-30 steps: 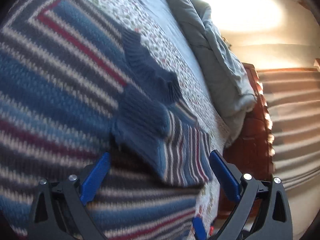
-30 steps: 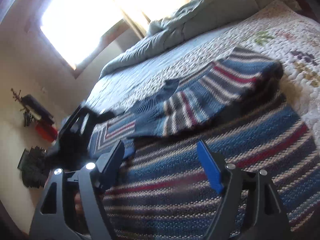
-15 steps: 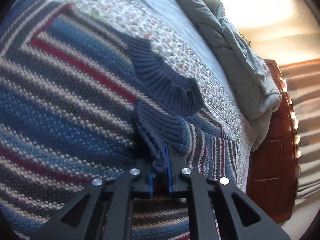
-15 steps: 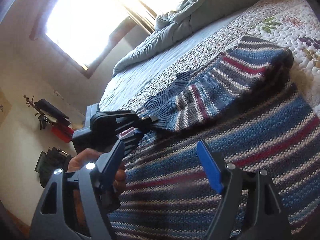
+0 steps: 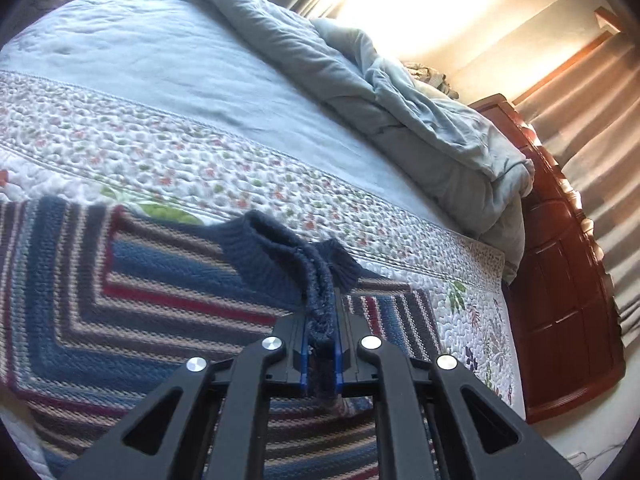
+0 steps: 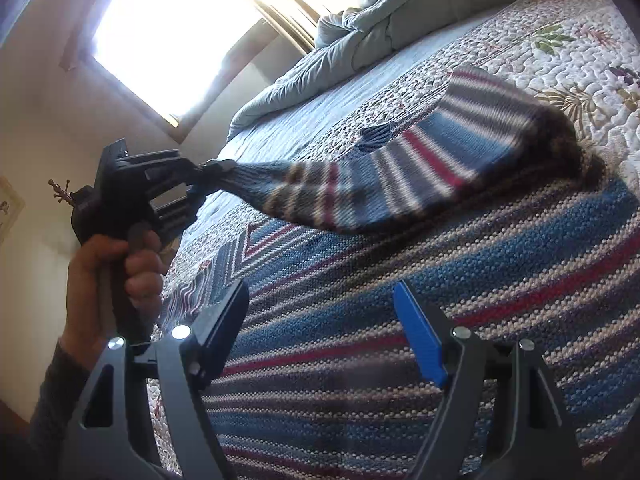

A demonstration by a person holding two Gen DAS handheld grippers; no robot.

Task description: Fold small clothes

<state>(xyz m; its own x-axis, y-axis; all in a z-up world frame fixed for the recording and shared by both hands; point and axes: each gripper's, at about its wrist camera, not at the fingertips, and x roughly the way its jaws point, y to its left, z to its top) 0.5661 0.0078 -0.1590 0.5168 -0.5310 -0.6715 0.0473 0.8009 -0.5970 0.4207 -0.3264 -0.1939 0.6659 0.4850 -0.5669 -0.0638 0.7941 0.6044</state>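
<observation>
A striped knit sweater [image 6: 400,320] in blue, red and cream lies spread on the quilted bed. My left gripper [image 5: 320,344] is shut on the navy ribbed cuff [image 5: 318,300] of one sleeve. In the right wrist view the left gripper [image 6: 212,168] holds that sleeve [image 6: 380,176] lifted and stretched above the sweater body. The navy collar [image 5: 260,248] lies just beyond the cuff. My right gripper [image 6: 320,336] is open and empty, low over the sweater's body.
The floral quilt [image 5: 200,160] covers the bed. A bunched grey-blue duvet [image 5: 400,112] lies at the far side. A red-brown wooden bed frame [image 5: 568,280] and curtains stand on the right. A bright window [image 6: 168,40] is behind the bed.
My left gripper closed on the sleeve cuff, then lifted it up and away from the sweater body. The right gripper stayed open over the sweater.
</observation>
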